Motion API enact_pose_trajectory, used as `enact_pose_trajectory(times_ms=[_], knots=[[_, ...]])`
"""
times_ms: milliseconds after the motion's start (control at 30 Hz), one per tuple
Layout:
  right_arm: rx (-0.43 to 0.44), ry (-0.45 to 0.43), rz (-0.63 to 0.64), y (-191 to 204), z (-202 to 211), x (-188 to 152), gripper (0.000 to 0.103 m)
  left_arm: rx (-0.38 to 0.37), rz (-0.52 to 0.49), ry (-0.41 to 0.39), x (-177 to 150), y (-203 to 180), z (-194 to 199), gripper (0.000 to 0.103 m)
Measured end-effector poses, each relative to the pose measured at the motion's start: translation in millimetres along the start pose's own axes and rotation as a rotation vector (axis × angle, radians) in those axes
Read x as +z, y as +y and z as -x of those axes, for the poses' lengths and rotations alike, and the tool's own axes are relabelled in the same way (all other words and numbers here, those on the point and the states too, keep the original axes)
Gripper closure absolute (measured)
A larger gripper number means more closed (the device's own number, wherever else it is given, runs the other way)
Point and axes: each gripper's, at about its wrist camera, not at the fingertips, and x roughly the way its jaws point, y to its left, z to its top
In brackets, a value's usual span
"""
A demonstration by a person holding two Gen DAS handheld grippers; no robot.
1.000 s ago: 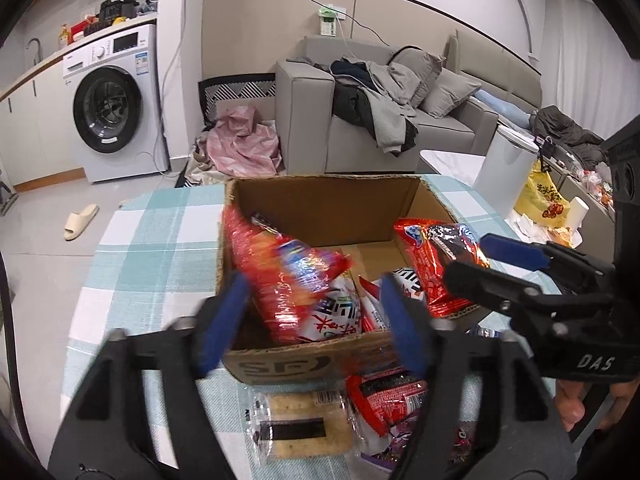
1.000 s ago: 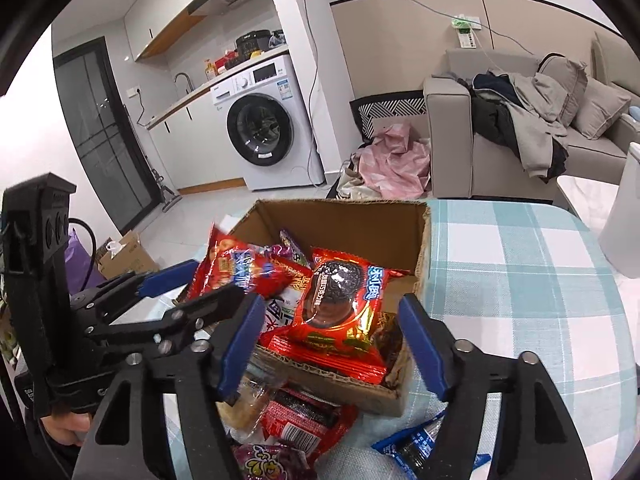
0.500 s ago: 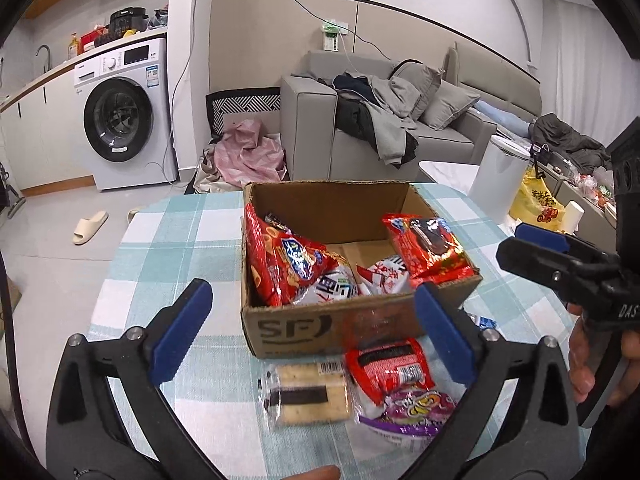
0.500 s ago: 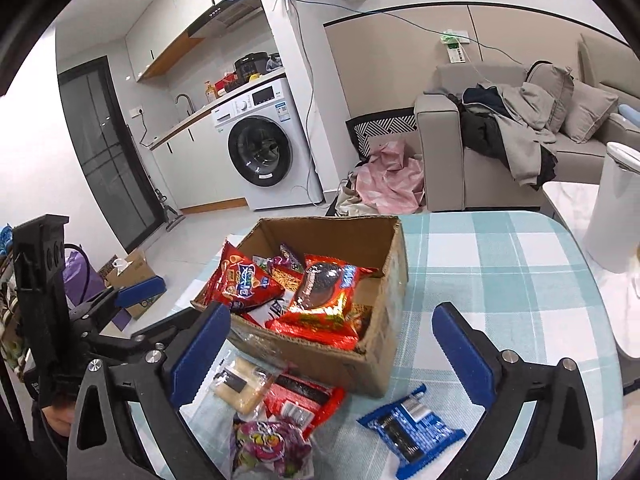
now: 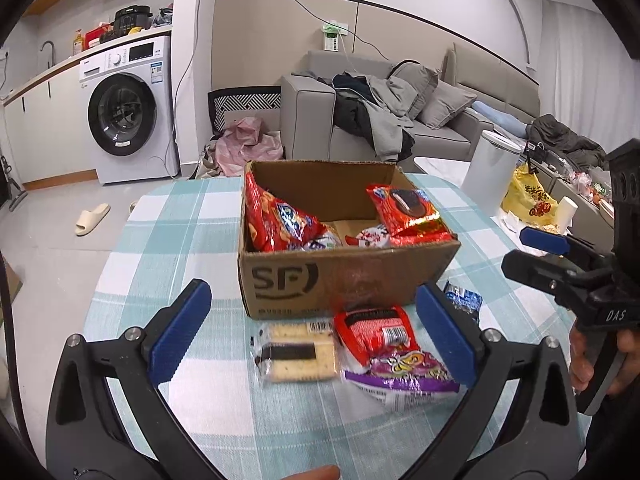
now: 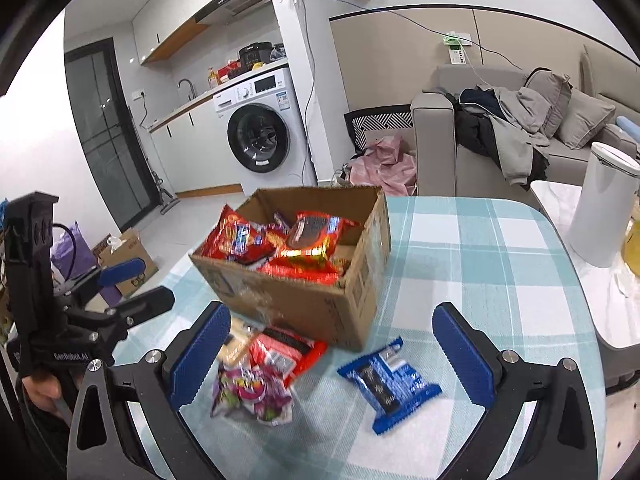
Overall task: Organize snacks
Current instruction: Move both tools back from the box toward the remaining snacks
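An open cardboard box point(image 5: 348, 280) stands on the checked table with several snack bags in it, among them a red chip bag point(image 5: 276, 220) and a red cookie bag point(image 5: 408, 212). In front of the box lie a cracker pack point(image 5: 296, 352), a red packet point(image 5: 376, 332), a purple packet point(image 5: 404, 372) and a blue packet point(image 6: 390, 384). My left gripper point(image 5: 312, 296) hangs open above the cracker pack and the red packet, holding nothing. My right gripper point(image 6: 332, 312) is open too, above the loose packets, with nothing between its pads.
The teal and white cloth point(image 5: 180, 240) covers a rounded table whose edge drops to the floor at left. A white bin point(image 6: 604, 208) and a yellow bag point(image 5: 528, 200) stand off the right side. A washing machine point(image 6: 260, 140) and a sofa point(image 5: 400, 128) are behind.
Both grippers opened wide and pulled back from the box toward the near edge. The red chip bag and the cookie bag that were between the jaws now rest in the box.
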Motion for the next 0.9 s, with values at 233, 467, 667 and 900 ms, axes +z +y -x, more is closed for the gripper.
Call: enact_pose_trajectory(times_ms=[233,467,667,900], knots=[[-0.014,0.004,0.019,2,9,-17,0.0,0.0,-0.003,0.012,-15,-7,7,0.001],[-0.03,0.024,0.028,-3,9,-31,0.0,-0.007,-0.008,0.021,-24,-15,6,0.001],[-0.039,0.052,0.021,-7,2,-40,0.0,-0.014,-0.006,0.045,-37,-17,3,0.001],[-0.051,0.083,0.019,-11,-6,-48,0.0,-0.033,-0.005,0.08,-49,-20,-5,0.001]])
